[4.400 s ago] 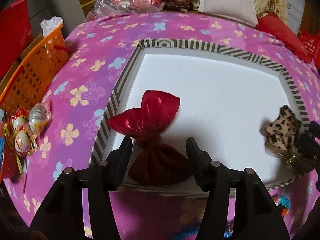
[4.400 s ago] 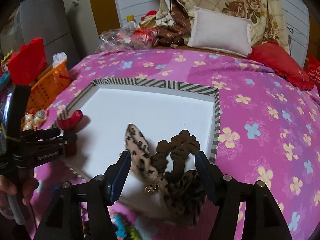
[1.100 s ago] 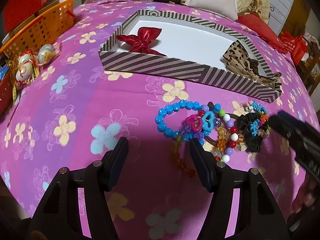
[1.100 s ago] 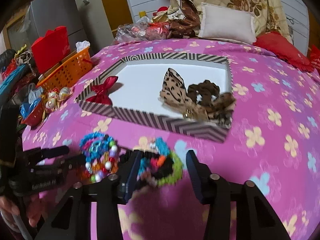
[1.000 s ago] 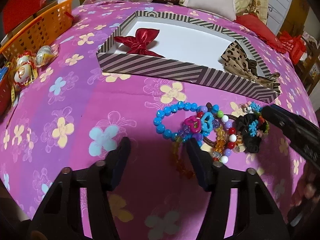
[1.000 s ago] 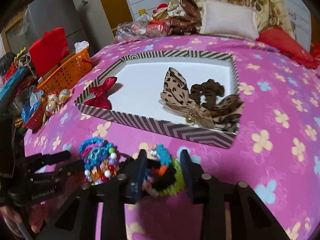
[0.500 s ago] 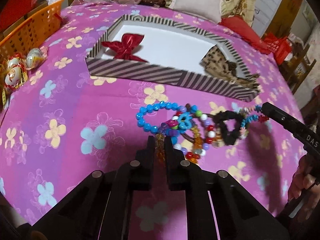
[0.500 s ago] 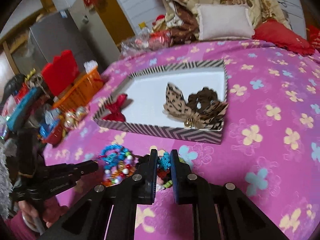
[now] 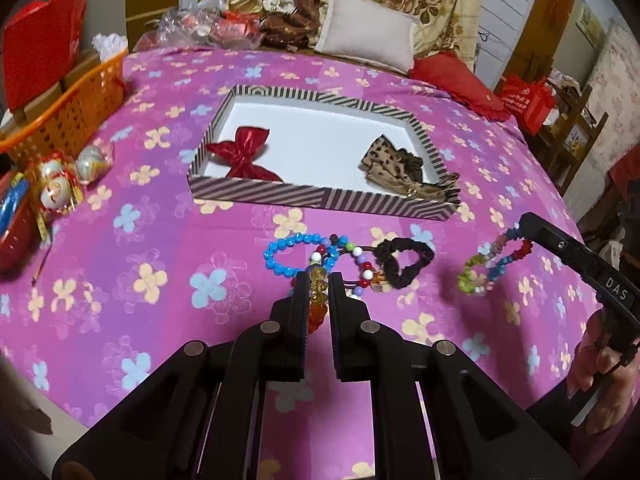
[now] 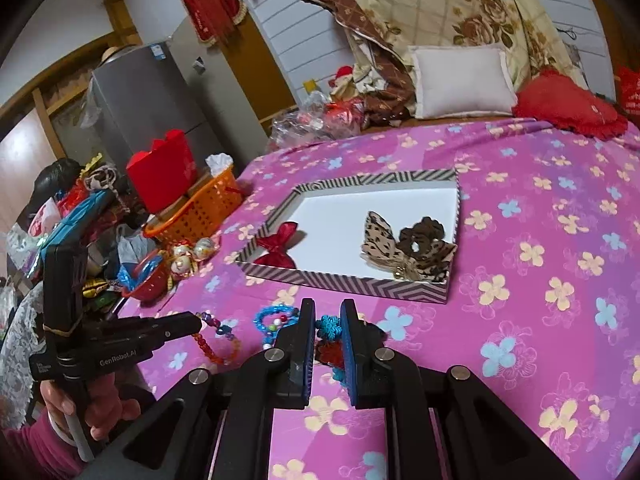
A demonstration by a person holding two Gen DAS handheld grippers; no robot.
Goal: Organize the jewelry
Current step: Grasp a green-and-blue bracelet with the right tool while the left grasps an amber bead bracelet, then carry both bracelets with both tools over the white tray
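A striped tray (image 9: 256, 193) with a white floor sits on a pink flowered bed (image 9: 168, 240). Inside it, a red bow (image 9: 244, 152) lies at the left end, and a leopard bow (image 9: 394, 168) rests against a brown scrunchie (image 10: 422, 232) at the right end.

In front of the tray, loose jewelry lies on the bed: a blue bead bracelet (image 9: 286, 254), a mixed bead bracelet (image 9: 358, 264) and a black scrunchie (image 9: 404, 260), touching one another in a row.

The left tongs (image 9: 319, 280) are clenched on an amber bead bracelet (image 9: 318, 300), which hangs lifted off the bed, just before the row. The right tongs (image 10: 327, 320) are clenched on a multicolour bracelet (image 9: 494, 264) of small red, blue and green beads, dangling above the bed to the right of the black scrunchie and well apart from the tray. In the right wrist view its turquoise flower piece (image 10: 329, 326) shows between the jaws.

A hand (image 9: 592, 356) holds the right tongs; another hand (image 10: 92, 404) in a magenta sleeve holds the left.

At the bed's left edge stand an orange basket (image 9: 64, 116), wrapped figurines (image 9: 56, 188) and a red bag (image 10: 162, 176). Beyond the tray lie a white pillow (image 9: 366, 32), a red cushion (image 9: 456, 76) and a floral quilt (image 10: 440, 4). Nothing lies between the tongs and the tray.
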